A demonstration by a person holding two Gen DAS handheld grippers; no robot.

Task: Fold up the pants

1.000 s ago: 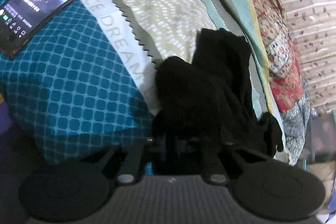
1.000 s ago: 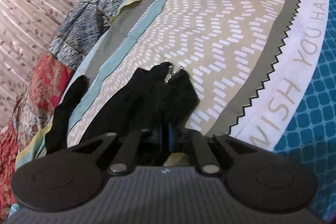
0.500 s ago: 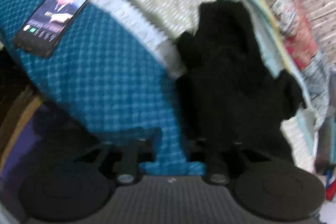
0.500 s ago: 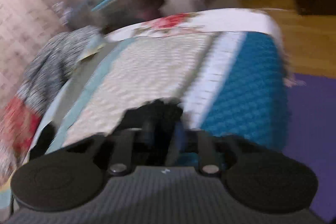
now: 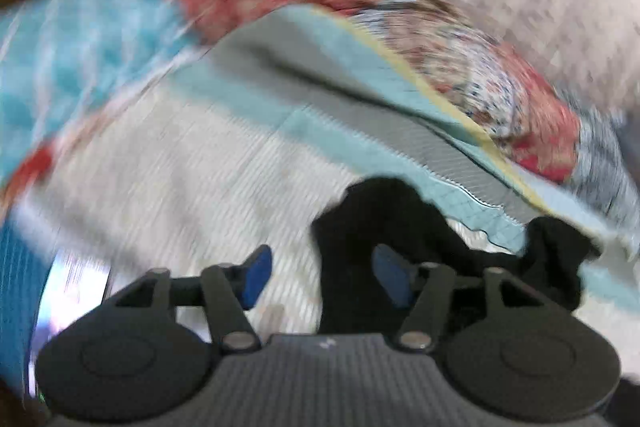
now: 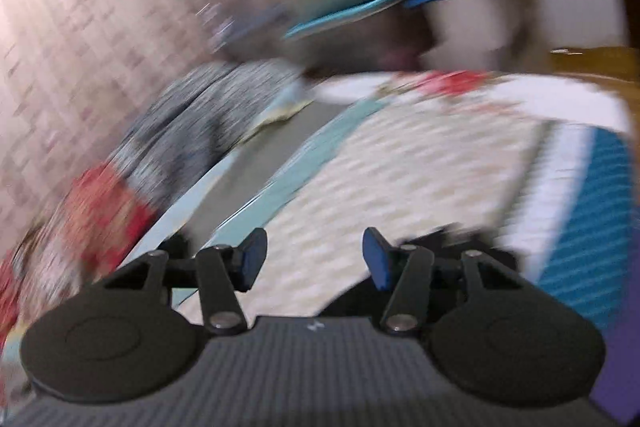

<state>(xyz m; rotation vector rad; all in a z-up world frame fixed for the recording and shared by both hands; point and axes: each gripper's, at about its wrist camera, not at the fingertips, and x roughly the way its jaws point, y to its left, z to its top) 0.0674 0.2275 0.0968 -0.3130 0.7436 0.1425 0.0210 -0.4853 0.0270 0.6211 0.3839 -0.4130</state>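
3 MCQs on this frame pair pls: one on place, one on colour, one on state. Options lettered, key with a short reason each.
1. In the left wrist view, where does the crumpled black pants fabric lie relative to the left gripper?
A. Beyond and around its right-hand finger
B. Far off at the top edge of the picture
C. On the wooden floor

2. What colour are the pads on the fingertips of the right gripper?
A. Red
B. Blue
C. Yellow

3. How does the right gripper stand?
A. Shut on the pants
B. Shut on nothing
C. Open, nothing between its pads

Key: 1 A, the black cloth sits on the patterned bedspread behind that finger; 2 B, both pads show blue; 3 C, a clear gap with only bedspread seen through it.
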